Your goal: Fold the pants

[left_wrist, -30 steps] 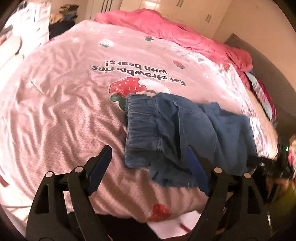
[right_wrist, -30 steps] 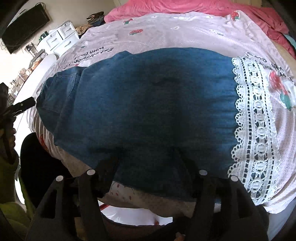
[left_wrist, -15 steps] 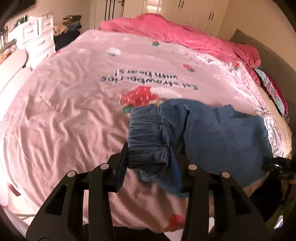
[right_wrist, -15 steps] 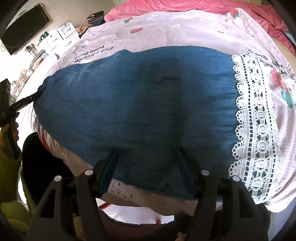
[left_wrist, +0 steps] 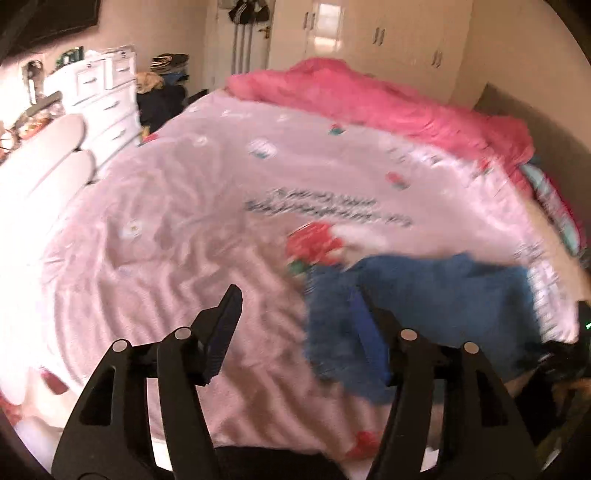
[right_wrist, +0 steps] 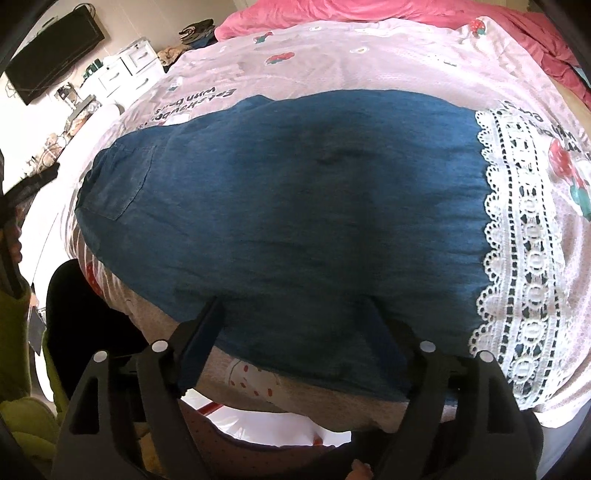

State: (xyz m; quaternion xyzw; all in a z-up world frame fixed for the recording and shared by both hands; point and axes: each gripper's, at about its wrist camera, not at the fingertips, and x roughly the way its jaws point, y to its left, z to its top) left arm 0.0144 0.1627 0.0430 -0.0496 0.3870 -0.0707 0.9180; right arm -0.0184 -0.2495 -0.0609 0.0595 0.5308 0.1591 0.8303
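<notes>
Blue denim pants [right_wrist: 288,221] lie folded flat near the front edge of the pink bedspread [right_wrist: 332,59], with a pocket at their left end. In the left wrist view the pants [left_wrist: 424,306] are blurred, lower right. My left gripper [left_wrist: 295,306] is open and empty above the bedspread [left_wrist: 184,221], just left of the pants, its right finger over their edge. My right gripper [right_wrist: 295,310] is open, its fingertips resting at the near edge of the pants, holding nothing.
A pink duvet [left_wrist: 388,99] is heaped at the far side of the bed. A white dresser [left_wrist: 99,92] and a wardrobe [left_wrist: 369,33] stand by the walls. A white lace band [right_wrist: 524,258] runs across the bedspread right of the pants.
My left gripper closed on the waistband end half a second ago, then let it go and drew back and left, open. The pants now lie flatter. My right gripper barely moved.
</notes>
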